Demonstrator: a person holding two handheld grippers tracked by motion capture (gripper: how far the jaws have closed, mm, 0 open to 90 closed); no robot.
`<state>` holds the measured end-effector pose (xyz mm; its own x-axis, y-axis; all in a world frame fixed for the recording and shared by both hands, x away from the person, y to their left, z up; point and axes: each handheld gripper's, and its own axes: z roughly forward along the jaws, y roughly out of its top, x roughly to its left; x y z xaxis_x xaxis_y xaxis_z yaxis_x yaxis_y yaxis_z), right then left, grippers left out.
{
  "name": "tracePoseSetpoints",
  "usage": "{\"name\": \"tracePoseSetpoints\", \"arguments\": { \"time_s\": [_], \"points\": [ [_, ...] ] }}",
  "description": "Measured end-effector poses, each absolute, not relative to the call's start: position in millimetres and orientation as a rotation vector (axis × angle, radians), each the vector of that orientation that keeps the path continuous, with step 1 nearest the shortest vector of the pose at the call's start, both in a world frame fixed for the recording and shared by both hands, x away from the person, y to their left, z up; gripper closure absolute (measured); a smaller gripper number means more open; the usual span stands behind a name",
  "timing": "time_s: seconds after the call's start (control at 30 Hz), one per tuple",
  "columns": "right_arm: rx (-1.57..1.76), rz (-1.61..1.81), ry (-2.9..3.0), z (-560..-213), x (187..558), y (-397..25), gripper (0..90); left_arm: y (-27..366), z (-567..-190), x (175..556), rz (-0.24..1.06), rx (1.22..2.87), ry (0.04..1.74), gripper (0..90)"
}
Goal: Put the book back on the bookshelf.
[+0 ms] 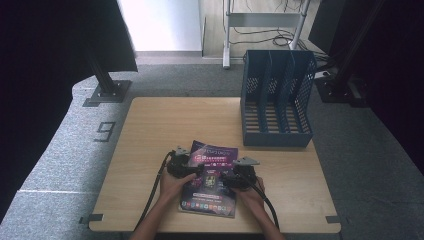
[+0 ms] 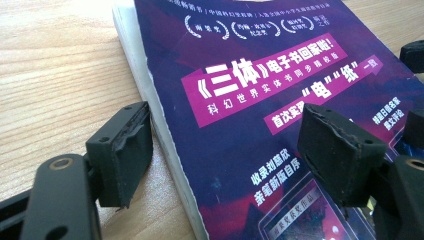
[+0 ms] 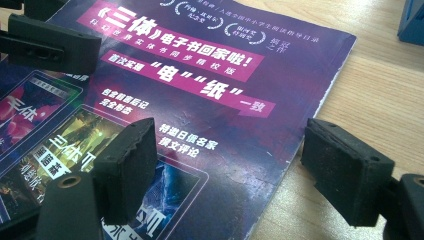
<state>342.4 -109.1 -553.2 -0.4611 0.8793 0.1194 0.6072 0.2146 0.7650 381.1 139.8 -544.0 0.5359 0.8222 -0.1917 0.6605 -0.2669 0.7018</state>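
You've got the purple magazine point(image 1: 210, 180) lying flat low-centre in the high view, on the wooden table point(image 1: 150, 130). Your left gripper point(image 2: 225, 150) straddles its left edge, jaws spread wide, gripping nothing. Right gripper point(image 3: 245, 170) does the same over the right edge, probably not touching yet. Blue file rack point(image 1: 276, 100) sits upper right.

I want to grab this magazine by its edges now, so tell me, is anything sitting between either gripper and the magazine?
Nothing visible is in the way. The left gripper is open with its jaws straddling the left edge of the magazine, and the right gripper is open astride the right edge. Bare wooden table lies around it, and the blue file rack stands farther back.
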Motion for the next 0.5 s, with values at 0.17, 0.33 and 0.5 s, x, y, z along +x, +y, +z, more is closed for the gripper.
{"name": "tracePoseSetpoints", "arguments": {
  "time_s": [0.17,0.33,0.5],
  "points": [
    [1.387,1.11,2.154,-553.3,342.4,-109.2,21.7,143.1,-541.5,380.6,0.247,1.972,1.204,25.0],
    [1.385,1.109,2.154,-553.3,342.4,-109.3,21.7,142.7,-538.9,378.3,0.264,1.97,1.193,25.9],
    [1.386,1.108,2.153,-553.3,342.4,-109.3,21.7,143.6,-535.0,375.5,0.257,1.952,1.168,26.8]
  ]
}}
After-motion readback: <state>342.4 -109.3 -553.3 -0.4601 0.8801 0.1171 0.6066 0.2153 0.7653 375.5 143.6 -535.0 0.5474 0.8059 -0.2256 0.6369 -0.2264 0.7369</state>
